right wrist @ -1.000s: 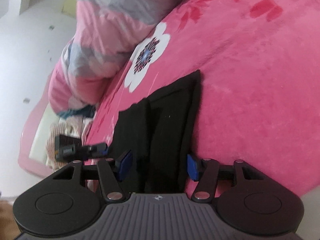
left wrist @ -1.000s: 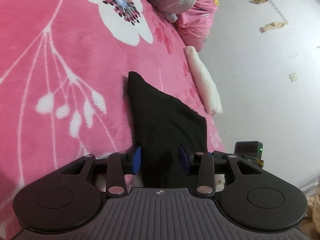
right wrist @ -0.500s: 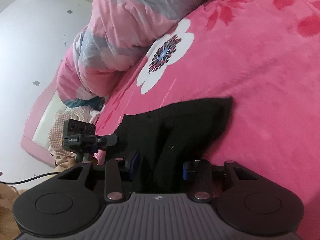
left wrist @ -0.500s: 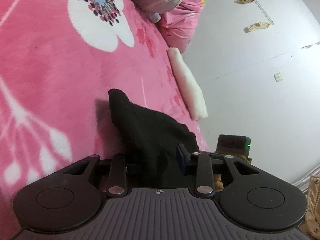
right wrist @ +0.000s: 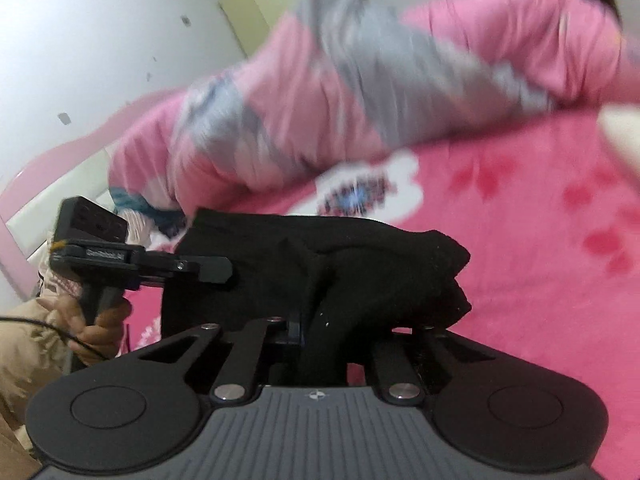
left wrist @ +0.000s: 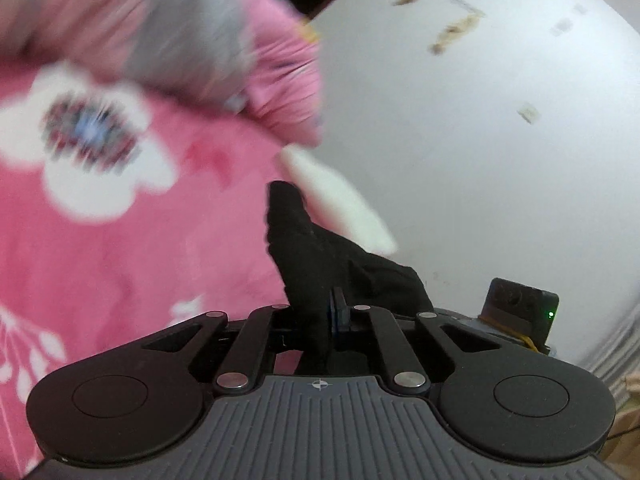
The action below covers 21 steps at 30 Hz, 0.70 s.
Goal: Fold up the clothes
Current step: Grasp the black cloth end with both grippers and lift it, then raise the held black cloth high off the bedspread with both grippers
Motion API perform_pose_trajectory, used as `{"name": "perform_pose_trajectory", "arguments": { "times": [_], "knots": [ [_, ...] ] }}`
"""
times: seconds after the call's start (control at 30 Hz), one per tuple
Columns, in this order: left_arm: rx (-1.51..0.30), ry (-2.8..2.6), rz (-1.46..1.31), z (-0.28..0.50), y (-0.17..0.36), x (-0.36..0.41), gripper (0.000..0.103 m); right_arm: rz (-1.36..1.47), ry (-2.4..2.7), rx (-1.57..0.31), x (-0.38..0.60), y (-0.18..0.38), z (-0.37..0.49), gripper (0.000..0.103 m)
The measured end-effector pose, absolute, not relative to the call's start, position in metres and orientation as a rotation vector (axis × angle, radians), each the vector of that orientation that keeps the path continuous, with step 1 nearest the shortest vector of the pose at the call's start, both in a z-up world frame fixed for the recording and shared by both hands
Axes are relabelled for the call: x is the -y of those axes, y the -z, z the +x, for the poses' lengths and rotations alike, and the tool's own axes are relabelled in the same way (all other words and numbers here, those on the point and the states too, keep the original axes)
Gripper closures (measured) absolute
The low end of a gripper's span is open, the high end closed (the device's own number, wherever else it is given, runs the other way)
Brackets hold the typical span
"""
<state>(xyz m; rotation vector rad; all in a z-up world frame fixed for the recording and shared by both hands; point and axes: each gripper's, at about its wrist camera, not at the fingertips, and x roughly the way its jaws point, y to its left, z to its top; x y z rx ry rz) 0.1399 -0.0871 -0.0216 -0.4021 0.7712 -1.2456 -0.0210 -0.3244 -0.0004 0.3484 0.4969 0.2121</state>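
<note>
The left tongs point(left wrist: 334, 312) have just closed and now pinch one edge of a soft black knit garment point(left wrist: 320, 264); the right tongs point(right wrist: 320, 332) have just closed on another edge. The limp, light cloth is raised above a bed under a fuzzy pink flowered blanket point(right wrist: 540, 240). It looks best held by corners or hems. A crumpled pink-and-grey quilt point(right wrist: 340, 92) lies behind, against a white wall point(left wrist: 480, 140).

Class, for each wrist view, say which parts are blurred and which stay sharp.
Left wrist view: blanket and quilt are streaked with motion blur; left gripper and black cloth stay sharp. Right wrist view: quilt smeared; right gripper and cloth sharp.
</note>
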Motion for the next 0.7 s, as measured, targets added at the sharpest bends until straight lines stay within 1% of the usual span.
{"name": "perform_pose_trajectory", "arguments": {
  "times": [0.2,0.3,0.4,0.53,0.7],
  "knots": [
    [-0.587,1.337,-0.297,0.077,-0.054,0.101,0.097,0.277,-0.129,-0.297,0.314,-0.051,-0.095,0.093],
    [-0.516,1.389,-0.246,0.056,-0.087,0.122,0.097,0.222,-0.082,-0.196,0.323,-0.080,-0.123,0.094],
    [-0.454,1.422,-0.207,0.047,-0.116,0.156,0.097,0.159,-0.021,-0.110,0.344,-0.109,-0.141,0.094],
    [-0.385,1.448,-0.182,0.048,-0.144,0.214,0.097,0.044,0.093,-0.044,0.384,-0.146,-0.145,0.094],
    [-0.364,1.490,-0.207,0.066,-0.155,0.295,0.097,-0.075,0.237,-0.014,0.442,-0.175,-0.131,0.094]
  ]
}}
